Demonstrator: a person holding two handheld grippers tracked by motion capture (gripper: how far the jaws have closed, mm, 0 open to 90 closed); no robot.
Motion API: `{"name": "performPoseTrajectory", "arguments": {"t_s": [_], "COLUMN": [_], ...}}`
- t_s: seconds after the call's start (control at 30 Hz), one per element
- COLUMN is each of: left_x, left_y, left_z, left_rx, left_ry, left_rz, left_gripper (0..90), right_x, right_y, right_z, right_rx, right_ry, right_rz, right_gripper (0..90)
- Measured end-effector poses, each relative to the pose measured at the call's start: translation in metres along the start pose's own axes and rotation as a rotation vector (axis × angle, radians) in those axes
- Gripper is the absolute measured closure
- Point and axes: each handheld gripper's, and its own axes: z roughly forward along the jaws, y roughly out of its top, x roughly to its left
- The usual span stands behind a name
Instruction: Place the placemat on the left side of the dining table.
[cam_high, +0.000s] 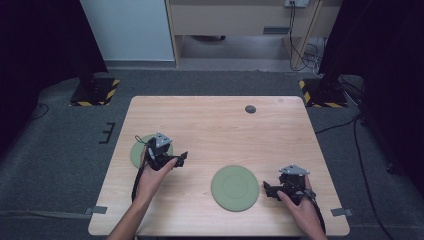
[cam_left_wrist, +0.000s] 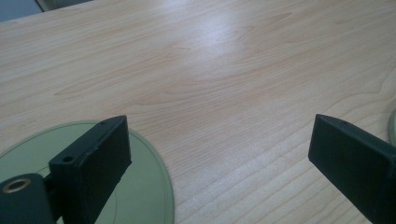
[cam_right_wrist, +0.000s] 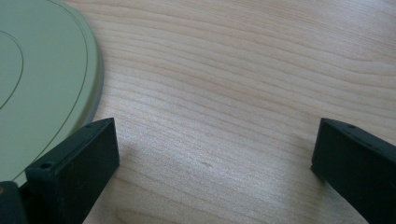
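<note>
Plates lie apart on the table (cam_high: 215, 125): the small plate (cam_high: 137, 152) at the left, partly under the left gripper (cam_high: 181, 157), and the big plate (cam_high: 235, 188) near the front, just beside the right gripper (cam_high: 267, 189). Both grippers gape wide, holding nothing.

Counter (cam_high: 215, 125): pale wood, visible grain, smooth with a soft sheen. Large plate (cam_high: 235, 188) and small plate (cam_high: 136, 154): sage green, matt, smooth, plastic or glazed ceramic, can't tell which. Left gripper (cam_left_wrist: 219, 154) and right gripper (cam_right_wrist: 215, 158) jaws: black matt plastic, flat faces, small holes. Floor (cam_high: 60, 145): grey carpet, rough. Metal-looking grey disc (cam_high: 250, 109) set in counter.
</note>
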Motion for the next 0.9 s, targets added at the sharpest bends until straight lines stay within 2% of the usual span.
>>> {"name": "performPoseTrajectory", "arguments": {"t_s": [0.33,0.7,0.9], "left_x": [-0.016,-0.04,-0.048], "left_y": [-0.007,-0.018,-0.025], "left_z": [0.0,0.001,0.001], "left_rx": [0.02,0.065,0.09], "left_ry": [-0.028,-0.059,-0.071], "left_rz": [0.028,0.116,0.134], "left_gripper": [4.5,3.7,3.2], "right_x": [0.0,0.0,0.0], "right_y": [0.0,0.0,0.0], "right_z": [0.0,0.0,0.0], "right_rx": [0.001,0.0,0.0], "right_ry": [0.001,0.002,0.003], "right_rz": [-0.001,-0.004,-0.005], "right_gripper": [0.9,1.0,1.0]}}
